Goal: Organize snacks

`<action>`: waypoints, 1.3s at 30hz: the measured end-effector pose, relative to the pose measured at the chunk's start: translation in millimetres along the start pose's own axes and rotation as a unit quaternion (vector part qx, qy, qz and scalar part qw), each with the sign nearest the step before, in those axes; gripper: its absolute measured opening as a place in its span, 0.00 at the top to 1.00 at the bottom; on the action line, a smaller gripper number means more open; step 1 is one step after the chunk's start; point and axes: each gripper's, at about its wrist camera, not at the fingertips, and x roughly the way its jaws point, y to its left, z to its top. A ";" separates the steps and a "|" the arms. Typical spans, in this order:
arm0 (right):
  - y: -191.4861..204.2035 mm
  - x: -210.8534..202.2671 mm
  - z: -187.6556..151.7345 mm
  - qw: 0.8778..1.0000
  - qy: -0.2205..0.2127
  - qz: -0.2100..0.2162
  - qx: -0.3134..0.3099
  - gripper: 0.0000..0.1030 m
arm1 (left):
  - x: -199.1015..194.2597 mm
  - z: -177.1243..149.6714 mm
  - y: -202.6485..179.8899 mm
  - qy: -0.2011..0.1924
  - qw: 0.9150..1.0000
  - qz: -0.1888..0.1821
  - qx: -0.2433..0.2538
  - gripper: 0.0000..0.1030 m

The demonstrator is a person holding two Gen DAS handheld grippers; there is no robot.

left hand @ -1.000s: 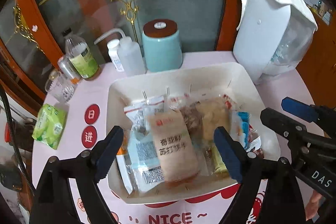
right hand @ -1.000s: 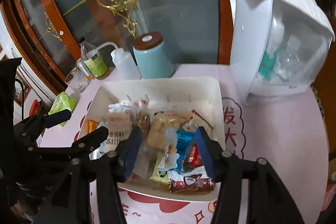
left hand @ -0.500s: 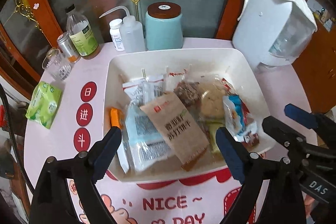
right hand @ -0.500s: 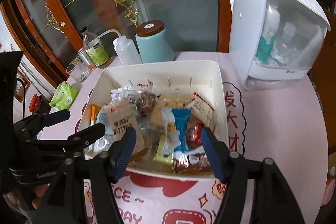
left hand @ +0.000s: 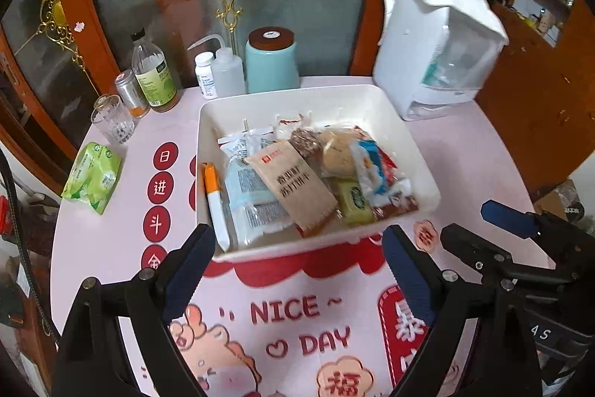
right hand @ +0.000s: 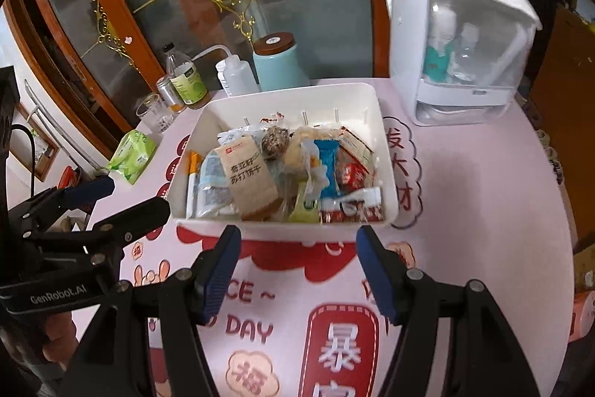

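Observation:
A white rectangular bin (left hand: 416,151) (right hand: 385,151) stands on the pink table and holds several snack packets. A brown cracker packet (left hand: 293,185) (right hand: 249,173) lies on top, with a blue wrapper (right hand: 327,166), a green packet (left hand: 353,203) and an orange stick (left hand: 210,179) around it. My left gripper (left hand: 297,266) is open and empty, just in front of the bin's near rim. My right gripper (right hand: 297,266) is open and empty, also in front of the near rim. Each gripper shows in the other's view, the right one (left hand: 520,248) and the left one (right hand: 93,211).
Behind the bin stand a teal canister (left hand: 271,62), a squeeze bottle (left hand: 227,71), a pill bottle (left hand: 204,75), a green-label bottle (left hand: 152,77), a can (left hand: 128,93) and a glass (left hand: 111,119). A green tissue pack (left hand: 93,177) lies left. A white appliance (left hand: 435,51) stands right.
Both grippers have pulled back from over the snacks to in front of the bin's near rim. Both stay open and empty. The brown packet lies flatter in the bin.

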 end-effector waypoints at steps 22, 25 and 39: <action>16.7 -143.5 -138.5 0.999 -0.054 -0.001 -0.006 0.37 | -149.5 -167.9 -40.7 -0.036 0.998 0.027 -0.035 0.12; 16.2 -151.1 -152.0 0.999 -0.049 -0.006 -0.006 0.37 | -156.8 -183.7 -46.5 -0.031 0.998 0.019 -0.050 0.12; 26.7 -172.5 -180.7 0.997 -0.076 -0.029 -0.017 0.37 | -185.6 -214.6 -65.1 -0.055 0.995 0.066 -0.050 0.12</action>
